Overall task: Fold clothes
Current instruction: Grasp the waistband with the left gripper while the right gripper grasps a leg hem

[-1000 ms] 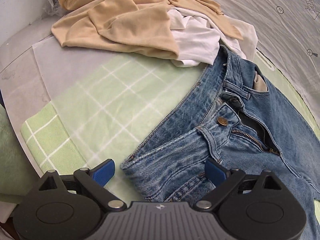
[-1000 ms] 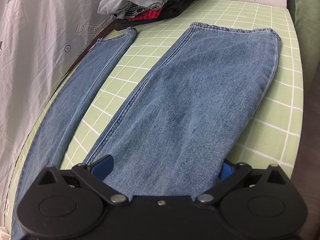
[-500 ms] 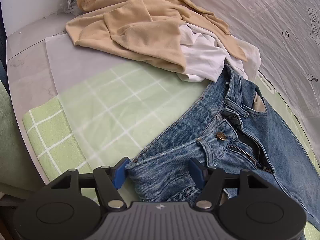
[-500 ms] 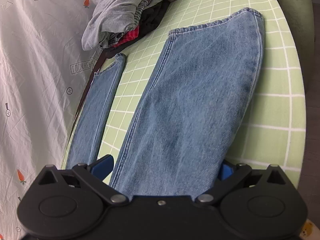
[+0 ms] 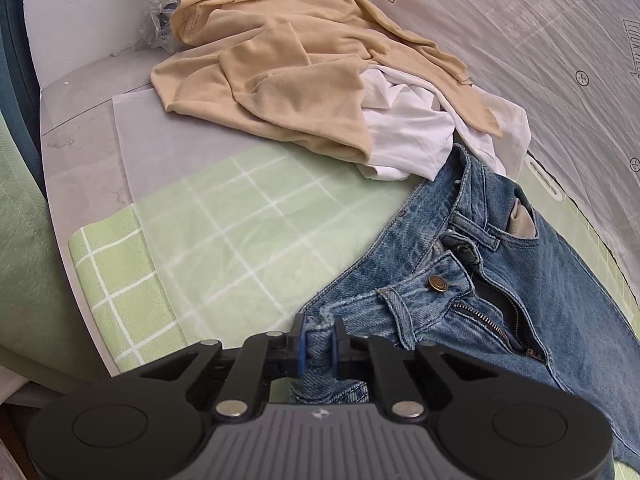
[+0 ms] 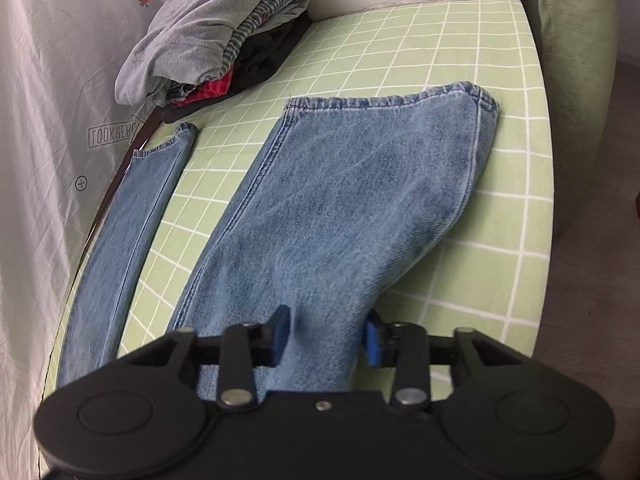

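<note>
The jeans (image 5: 460, 292) are pinched at the waistband corner by the left gripper (image 5: 319, 346); the near leg (image 6: 352, 208) at the surface's edge is being closed upon by the right gripper (image 6: 326, 338), seemingly for folding lengthwise.

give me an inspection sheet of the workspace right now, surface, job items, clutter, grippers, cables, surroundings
Surface: green checked cover, part under a translucent sheet.
Job's things: jeans laid flat, fly open, legs apart.
Clutter: beige garment over white garment; stacked clothes pile.
Grippers: left gripper shut on the jeans' waistband corner; right gripper closing, near jeans leg bunched between its pads.
Cables: nothing seen.
Surroundings: printed grey fabric backdrop.
</note>
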Motion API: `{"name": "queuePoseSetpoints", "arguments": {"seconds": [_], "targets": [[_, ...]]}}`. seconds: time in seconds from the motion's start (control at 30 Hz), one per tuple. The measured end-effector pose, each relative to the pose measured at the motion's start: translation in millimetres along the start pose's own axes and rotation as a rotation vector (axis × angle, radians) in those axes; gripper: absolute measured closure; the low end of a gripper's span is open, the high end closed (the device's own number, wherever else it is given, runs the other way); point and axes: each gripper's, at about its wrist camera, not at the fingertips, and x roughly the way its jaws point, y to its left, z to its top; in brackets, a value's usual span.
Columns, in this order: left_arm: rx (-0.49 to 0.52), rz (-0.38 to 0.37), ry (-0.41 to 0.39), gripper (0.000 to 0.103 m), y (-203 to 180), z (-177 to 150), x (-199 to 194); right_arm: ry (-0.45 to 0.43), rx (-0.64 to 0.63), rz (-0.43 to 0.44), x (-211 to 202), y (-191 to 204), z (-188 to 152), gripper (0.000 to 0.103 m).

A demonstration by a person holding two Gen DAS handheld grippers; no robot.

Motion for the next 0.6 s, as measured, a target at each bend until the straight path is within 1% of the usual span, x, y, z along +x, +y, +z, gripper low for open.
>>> {"name": "queuePoseSetpoints", "arguments": {"seconds": [0.03, 0.07, 0.13, 0.27, 0.37, 0.5, 0.53, 0.6], "targets": [[-0.019, 0.003, -0.010, 0.092, -1, 1, -4, 0.001, 0.007, 0.012, -1, -2, 2, 0.095], [-0.035, 0.002, -0.017, 0.092, -2, 2, -7, 0.000, 0.010, 0.024, -4, -4, 4, 0.097], [-0.057, -0.005, -0.030, 0.092, -5, 7, -16, -0.012, 0.004, 0.049, -11, -2, 9, 0.098], [-0.049, -0.046, -0.084, 0.093, -28, 20, -41, -0.045, -0.027, 0.112, -28, 17, 20, 0.098], [-0.083, -0.089, -0.135, 0.093, -48, 33, -59, -0.073, -0.026, 0.185, -35, 40, 35, 0.098], [-0.095, -0.144, -0.193, 0.093, -78, 51, -70, -0.111, -0.019, 0.272, -36, 72, 58, 0.098], [-0.091, -0.148, -0.204, 0.093, -85, 55, -70, -0.122, -0.031, 0.287, -33, 82, 64, 0.099], [-0.089, -0.126, -0.215, 0.093, -95, 59, -61, -0.137, -0.073, 0.291, -22, 100, 72, 0.099]]}}
